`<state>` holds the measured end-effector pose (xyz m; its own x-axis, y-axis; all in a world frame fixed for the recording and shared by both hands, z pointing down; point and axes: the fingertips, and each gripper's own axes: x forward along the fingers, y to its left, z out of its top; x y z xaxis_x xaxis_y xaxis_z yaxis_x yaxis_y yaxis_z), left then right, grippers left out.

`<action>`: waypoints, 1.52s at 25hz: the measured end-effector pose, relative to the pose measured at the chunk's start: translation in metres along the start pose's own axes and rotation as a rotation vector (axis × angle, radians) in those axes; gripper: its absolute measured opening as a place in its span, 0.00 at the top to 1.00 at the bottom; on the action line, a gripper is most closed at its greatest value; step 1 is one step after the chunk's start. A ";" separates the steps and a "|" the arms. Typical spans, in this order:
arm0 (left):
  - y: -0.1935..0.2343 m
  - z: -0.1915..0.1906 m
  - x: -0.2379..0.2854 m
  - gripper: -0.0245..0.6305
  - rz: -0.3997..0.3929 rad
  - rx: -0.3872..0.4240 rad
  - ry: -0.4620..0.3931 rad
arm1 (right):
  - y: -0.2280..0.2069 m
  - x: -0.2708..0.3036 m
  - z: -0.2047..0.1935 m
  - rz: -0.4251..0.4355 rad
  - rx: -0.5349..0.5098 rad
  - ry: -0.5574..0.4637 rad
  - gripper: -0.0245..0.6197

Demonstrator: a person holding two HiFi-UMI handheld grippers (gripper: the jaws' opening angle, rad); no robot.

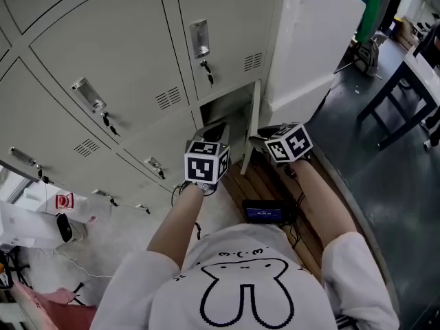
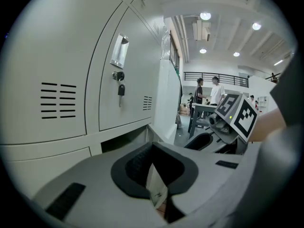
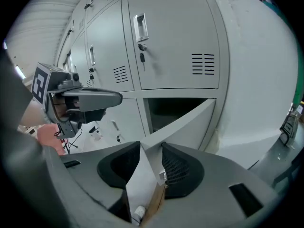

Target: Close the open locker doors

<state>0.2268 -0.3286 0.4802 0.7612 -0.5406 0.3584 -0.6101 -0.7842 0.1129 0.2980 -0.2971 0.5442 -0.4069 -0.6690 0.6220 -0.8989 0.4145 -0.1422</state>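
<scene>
Straddling the free edge of the open locker door (image 3: 190, 122), the right gripper (image 3: 151, 148) has its jaws spread wide, not clamped. The left gripper (image 2: 153, 146), at its 9 o'clock, has jaws together, empty. The door stands ajar at 12 o'clock of both.
</scene>
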 end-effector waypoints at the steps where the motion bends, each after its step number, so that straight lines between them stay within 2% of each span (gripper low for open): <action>1: 0.005 0.000 -0.003 0.94 0.009 0.000 -0.001 | 0.003 0.004 0.003 0.005 -0.009 0.000 0.73; 22: 0.083 0.006 -0.024 0.94 0.154 -0.033 -0.025 | 0.037 0.090 0.068 0.079 -0.083 -0.036 0.76; 34: 0.099 0.007 -0.020 0.94 0.179 -0.040 -0.020 | 0.036 0.130 0.095 0.108 -0.114 -0.034 0.76; 38: 0.105 0.007 -0.020 0.94 0.190 -0.053 -0.013 | 0.031 0.136 0.104 0.083 -0.118 -0.031 0.76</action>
<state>0.1494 -0.4022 0.4790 0.6340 -0.6813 0.3660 -0.7534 -0.6508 0.0936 0.1974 -0.4395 0.5442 -0.4854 -0.6472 0.5877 -0.8373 0.5375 -0.0996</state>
